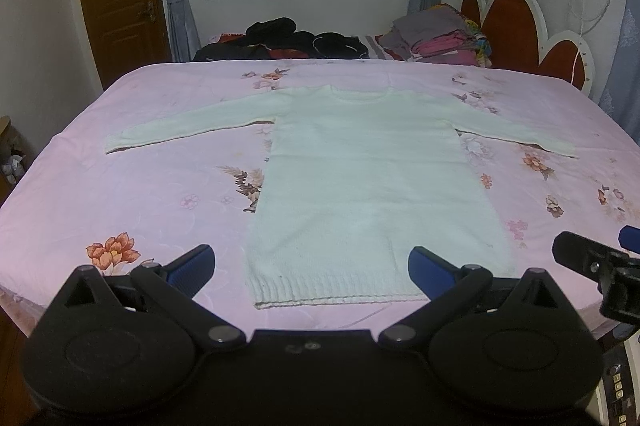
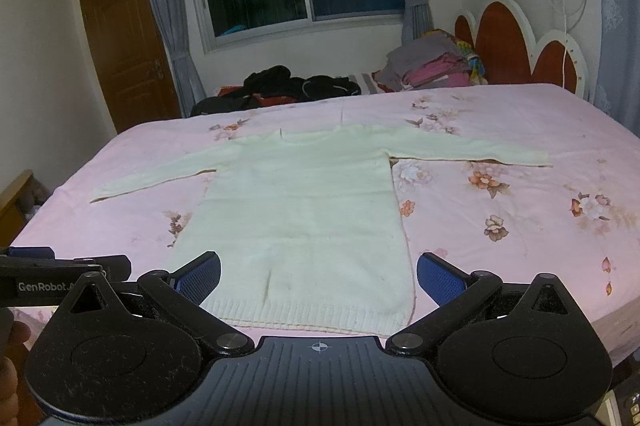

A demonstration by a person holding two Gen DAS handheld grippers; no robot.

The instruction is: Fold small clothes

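Sweater [image 1: 360, 178]: pale, centre frame on the pink bedsheet [image 1: 140, 194], flat with sleeves spread, ready for folding. Left gripper [image 1: 312, 266] and right gripper [image 2: 318, 276]: lower frame above the hem, jaws spread wide, holding nothing.

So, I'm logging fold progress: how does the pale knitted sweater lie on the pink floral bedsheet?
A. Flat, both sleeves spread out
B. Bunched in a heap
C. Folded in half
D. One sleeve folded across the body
A: the pale knitted sweater lies flat on the pink floral bedsheet, sleeves stretched to both sides.
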